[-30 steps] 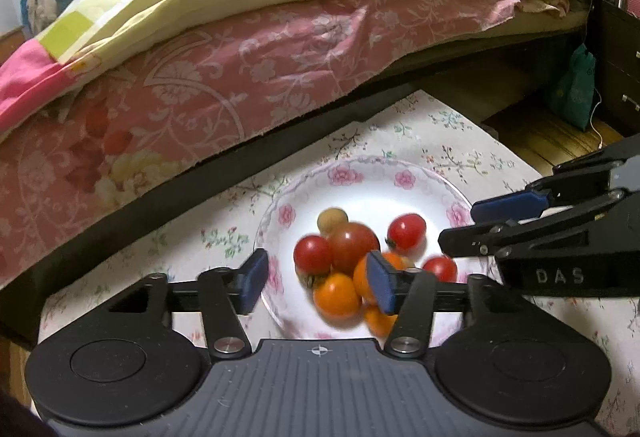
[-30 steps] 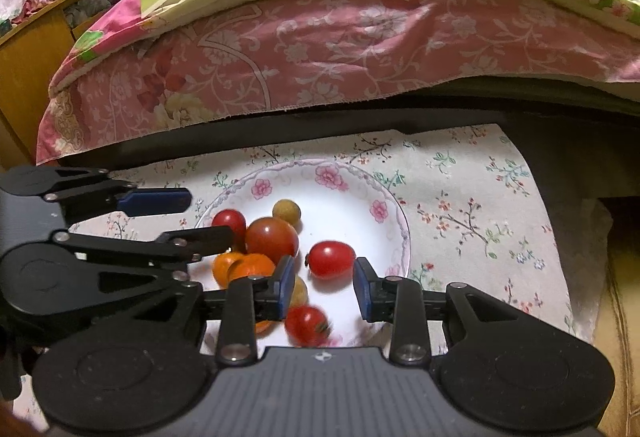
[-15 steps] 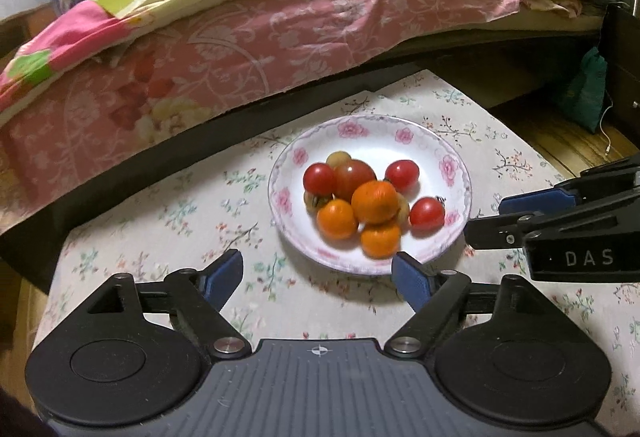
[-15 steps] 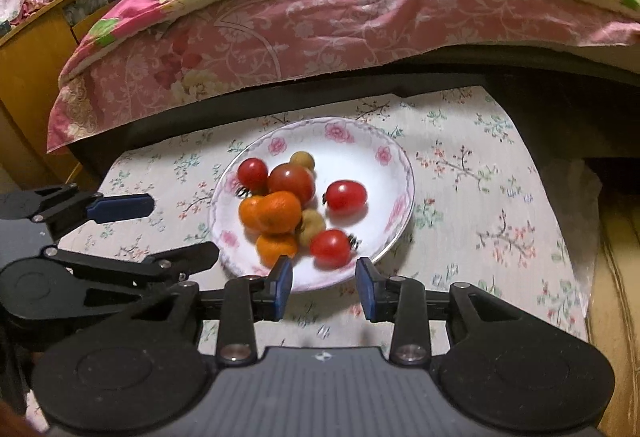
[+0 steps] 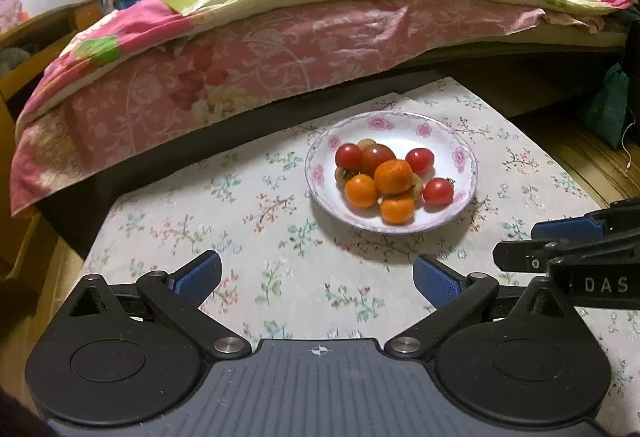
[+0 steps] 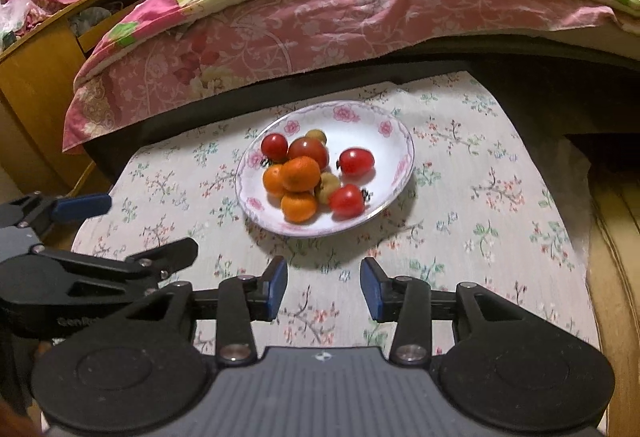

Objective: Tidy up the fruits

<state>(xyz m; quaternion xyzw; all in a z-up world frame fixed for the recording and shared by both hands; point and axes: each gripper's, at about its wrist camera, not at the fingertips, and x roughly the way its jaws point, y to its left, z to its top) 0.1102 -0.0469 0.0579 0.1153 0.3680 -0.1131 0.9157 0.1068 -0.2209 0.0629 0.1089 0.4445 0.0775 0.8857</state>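
A white plate with a pink flower rim stands on the floral tablecloth and holds the fruit: several red tomatoes, three oranges and small yellowish fruits. My left gripper is wide open and empty, well in front of the plate. My right gripper is open and empty, also in front of the plate. Each gripper shows at the edge of the other's view.
The floral cloth covers a low table. A bed with a pink sheet and a yellow-green quilt rises right behind it. A wooden cabinet stands at the left. Wooden floor lies to the right.
Both grippers have drawn back and up from the plate. The left gripper has opened wider. The fruit stays on the plate.
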